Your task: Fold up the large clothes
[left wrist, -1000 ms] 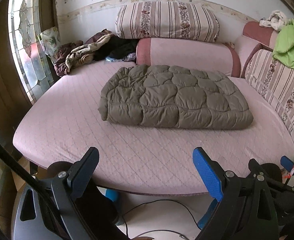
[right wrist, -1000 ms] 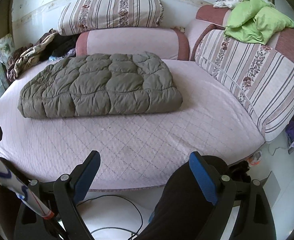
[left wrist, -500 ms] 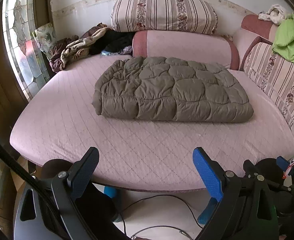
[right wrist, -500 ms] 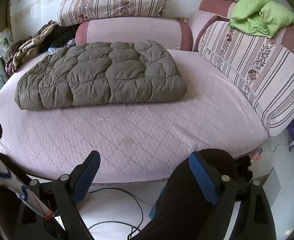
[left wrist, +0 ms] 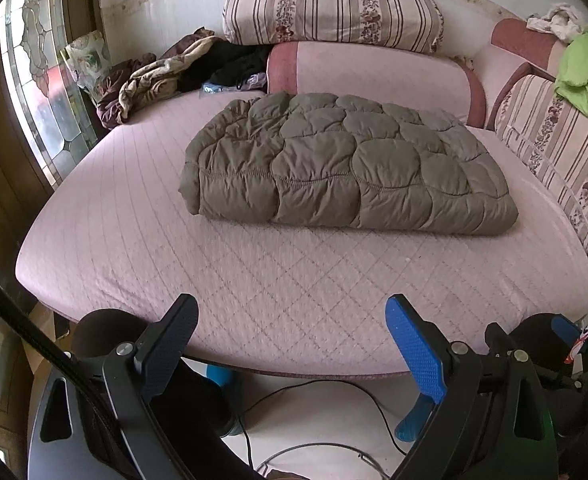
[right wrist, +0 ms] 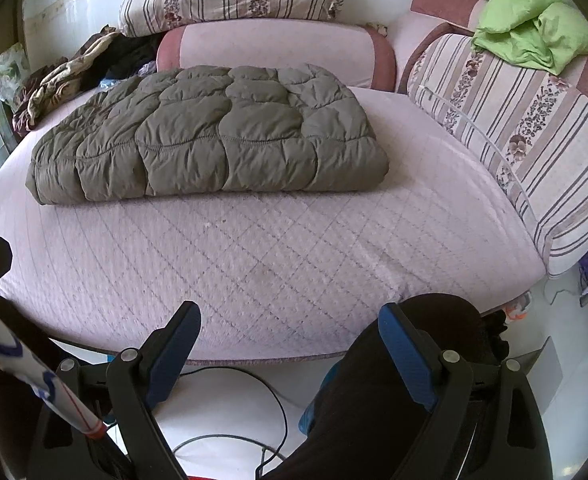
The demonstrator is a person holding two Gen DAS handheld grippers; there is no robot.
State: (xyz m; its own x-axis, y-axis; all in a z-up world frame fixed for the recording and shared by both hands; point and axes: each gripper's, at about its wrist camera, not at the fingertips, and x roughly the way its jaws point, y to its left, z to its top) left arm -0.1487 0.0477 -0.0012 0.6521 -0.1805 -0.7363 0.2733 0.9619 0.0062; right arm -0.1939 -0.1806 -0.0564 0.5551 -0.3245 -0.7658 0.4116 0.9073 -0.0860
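An olive-green quilted puffer coat [left wrist: 345,164] [right wrist: 214,132] lies folded into a thick rectangle on the middle of the pink quilted mattress [left wrist: 254,272] [right wrist: 278,248]. My left gripper [left wrist: 292,316] hangs open at the mattress's near edge, well short of the coat, with nothing between its blue pads. In the right wrist view my right gripper [right wrist: 290,320] is open too, empty, at the same near edge. A person's dark-clothed knee [right wrist: 425,344] sits behind its right finger.
Striped cushions [left wrist: 329,8] [right wrist: 525,128] line the back and right side. A heap of dark and patterned clothes [left wrist: 162,76] lies at the back left, green clothing [right wrist: 533,36] on the right cushion. A stained-glass window [left wrist: 38,80] is left. Cables [left wrist: 333,392] run on the floor below.
Both grippers have drifted a little closer to the bed, so the coat looks larger. The coat has not moved and both grippers stay open.
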